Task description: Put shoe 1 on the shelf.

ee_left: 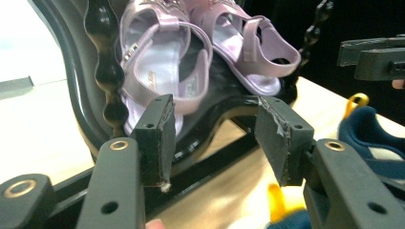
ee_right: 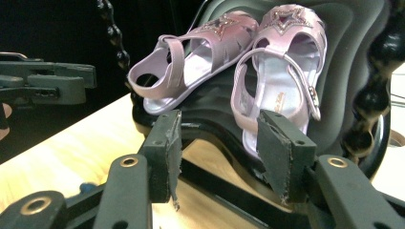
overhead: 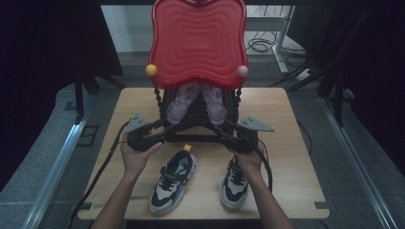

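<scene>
Two lilac sandals [overhead: 197,101] lie side by side on the lower shelf of the black rack [overhead: 199,130], under its red top tray [overhead: 198,43]. My left gripper [overhead: 160,135] and right gripper [overhead: 228,135] sit just before the rack's front edge, jaws apart and gripping nothing. Nearer me than the rack, two navy sneakers [overhead: 174,179] rest on the table [overhead: 291,157].

- The high view looked forward and down over the whole table [overhead: 296,157].
- Each gripper view sat low and close at the table's middle, facing the far edge.
- All shared the lilac sandals [overhead: 196,101] [ee_left: 191,62] [ee_right: 239,67].
</scene>
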